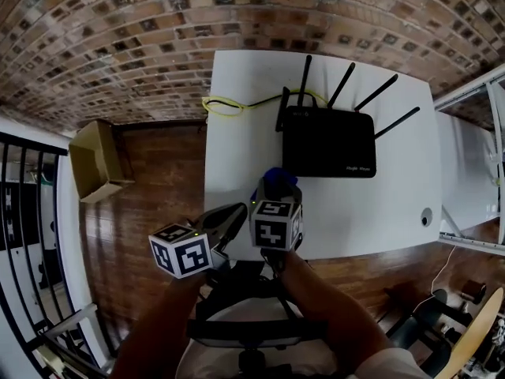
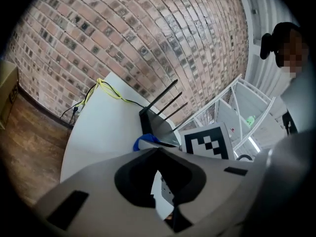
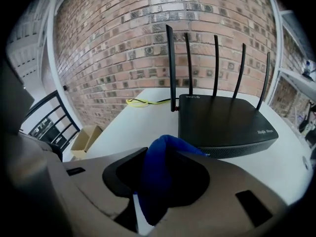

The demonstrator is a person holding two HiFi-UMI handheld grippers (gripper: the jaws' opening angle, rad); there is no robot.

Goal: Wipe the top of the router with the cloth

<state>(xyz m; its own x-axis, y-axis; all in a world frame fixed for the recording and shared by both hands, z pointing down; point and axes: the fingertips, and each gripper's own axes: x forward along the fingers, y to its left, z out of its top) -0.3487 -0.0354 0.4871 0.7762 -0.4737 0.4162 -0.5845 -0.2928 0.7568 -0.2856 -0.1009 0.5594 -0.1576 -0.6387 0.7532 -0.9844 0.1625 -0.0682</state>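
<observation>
Cloth (image 3: 157, 181), blue and bunched, is pinched in the closed jaws of the right hand-held gripper (image 1: 276, 186), over the near part of the white desk (image 1: 237, 148). Just to its left, the left hand-held gripper (image 1: 237, 214) has its jaws together on nothing. Ahead of the right one, the black router (image 1: 327, 142) lies flat on the desk, antennas raised. Beyond it a yellow cable (image 1: 222, 106) loops near the brick wall (image 1: 118, 38). Off to the left are a wooden floor (image 1: 150, 188) and a cardboard box (image 1: 96, 160).
</observation>
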